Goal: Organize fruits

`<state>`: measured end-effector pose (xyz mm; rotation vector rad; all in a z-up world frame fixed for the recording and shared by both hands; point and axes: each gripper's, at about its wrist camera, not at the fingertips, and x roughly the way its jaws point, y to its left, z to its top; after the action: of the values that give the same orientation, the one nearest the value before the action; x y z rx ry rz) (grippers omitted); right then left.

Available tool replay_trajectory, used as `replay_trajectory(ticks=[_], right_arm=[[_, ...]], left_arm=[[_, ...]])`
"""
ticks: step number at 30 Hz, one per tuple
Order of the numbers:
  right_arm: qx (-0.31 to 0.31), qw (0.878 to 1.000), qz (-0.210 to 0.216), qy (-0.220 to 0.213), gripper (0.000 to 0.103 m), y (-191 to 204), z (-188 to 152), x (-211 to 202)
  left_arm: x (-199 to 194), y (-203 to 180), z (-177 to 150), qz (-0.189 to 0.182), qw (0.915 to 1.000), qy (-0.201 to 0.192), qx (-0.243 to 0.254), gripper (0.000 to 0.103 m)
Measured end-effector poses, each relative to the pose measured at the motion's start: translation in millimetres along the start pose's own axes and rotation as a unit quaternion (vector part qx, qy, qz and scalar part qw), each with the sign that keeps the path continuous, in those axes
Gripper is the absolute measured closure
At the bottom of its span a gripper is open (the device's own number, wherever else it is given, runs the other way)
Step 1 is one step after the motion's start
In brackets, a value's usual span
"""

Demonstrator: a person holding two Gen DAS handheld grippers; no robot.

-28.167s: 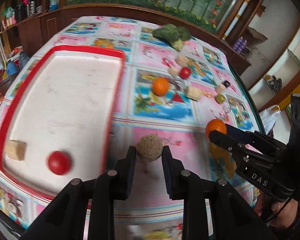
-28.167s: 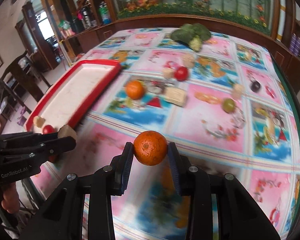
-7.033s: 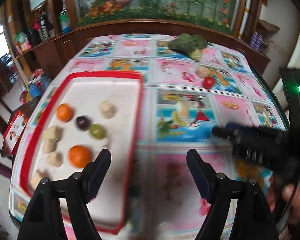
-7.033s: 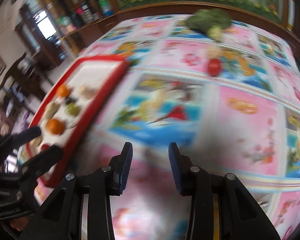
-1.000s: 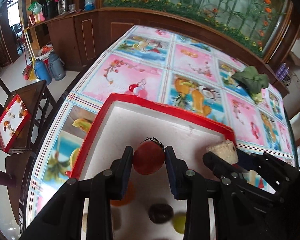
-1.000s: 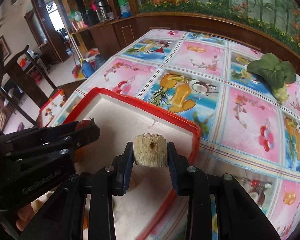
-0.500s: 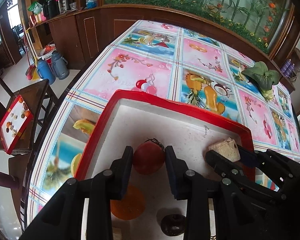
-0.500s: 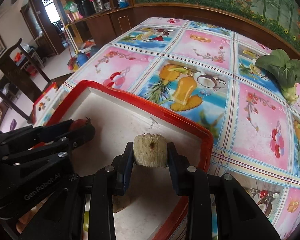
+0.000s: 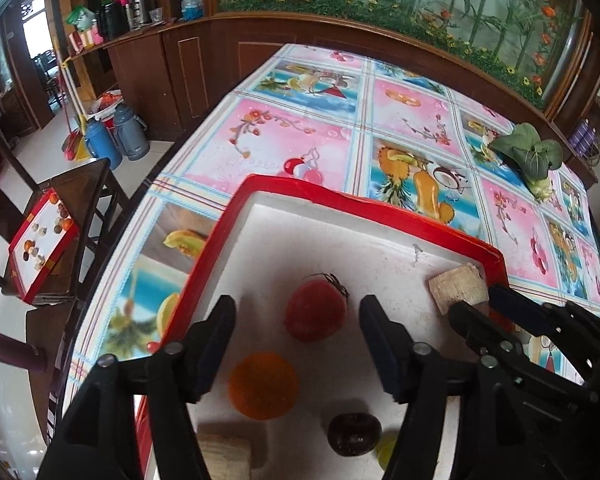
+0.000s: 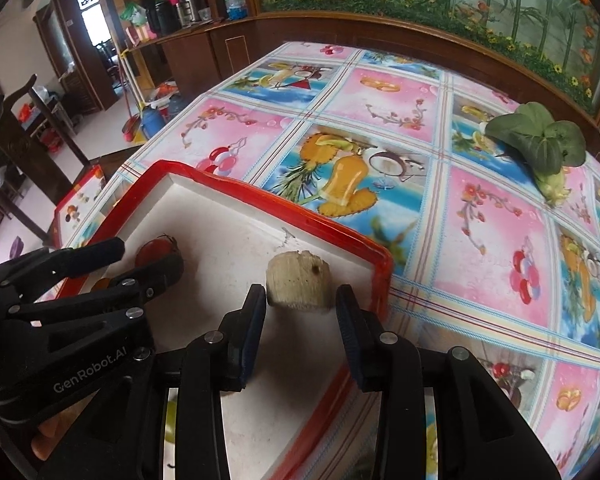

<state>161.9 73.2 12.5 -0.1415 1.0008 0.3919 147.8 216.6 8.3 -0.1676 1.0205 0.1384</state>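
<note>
A red-rimmed white tray (image 9: 364, 208) lies on the table. My left gripper (image 9: 294, 322) is open over it, with a red tomato (image 9: 315, 312) lying on the tray floor between its fingers. An orange (image 9: 263, 385), a dark plum (image 9: 354, 434), a green fruit (image 9: 387, 449) and a beige block (image 9: 224, 456) lie nearer in the tray. My right gripper (image 10: 301, 312) is open, its fingers just clear of a beige cylinder-shaped piece (image 10: 300, 283) resting near the tray's right corner (image 10: 380, 264). That piece also shows in the left wrist view (image 9: 458, 289).
A green leafy vegetable (image 9: 530, 156) lies at the far right of the patterned tablecloth (image 9: 416, 120). A second small red tray (image 9: 40, 240) sits on a stool left of the table, with flasks (image 9: 116, 136) on the floor. A wooden cabinet (image 9: 188, 60) runs behind.
Both grippers have opened. The tomato has left the left gripper and lies on the tray; the beige piece has left the right gripper and sits on the tray.
</note>
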Motion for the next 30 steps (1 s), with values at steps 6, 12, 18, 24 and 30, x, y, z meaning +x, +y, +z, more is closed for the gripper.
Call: replay_trajectory(ticks=[6,12,18,24,30], right_arm=[[0.005,1.000,-0.002,-0.010,0.065,-1.1,-7.3,-17.7],[-0.007,1.000,0.001,-0.022,0.063,3.5,-22.2,-38.4],[-0.015,0.999,0.013,-0.030,0.062,1.8,-46.5,-63.2],[-0.017,0.999,0.027,-0.032,0.058,-7.6,-76.1,-92.1],[-0.037,0.998,0.040,-0.041,0.046,-8.5,-112.6,-123.5]], left_arm=[[-16.8,2.1,-11.5,0.000,0.9999,-0.008,-0.014,0.027],[-37.8,-4.1,-29.4,0.013,0.9996,-0.018,-0.020,0.025],[-62.9,-14.5,-54.9,0.018,0.9992,-0.025,-0.027,0.025],[-93.0,-25.3,-87.5,0.023,0.9985,-0.035,-0.035,0.024],[-123.3,-21.4,-125.8,0.055,0.9961,-0.047,-0.051,0.012]])
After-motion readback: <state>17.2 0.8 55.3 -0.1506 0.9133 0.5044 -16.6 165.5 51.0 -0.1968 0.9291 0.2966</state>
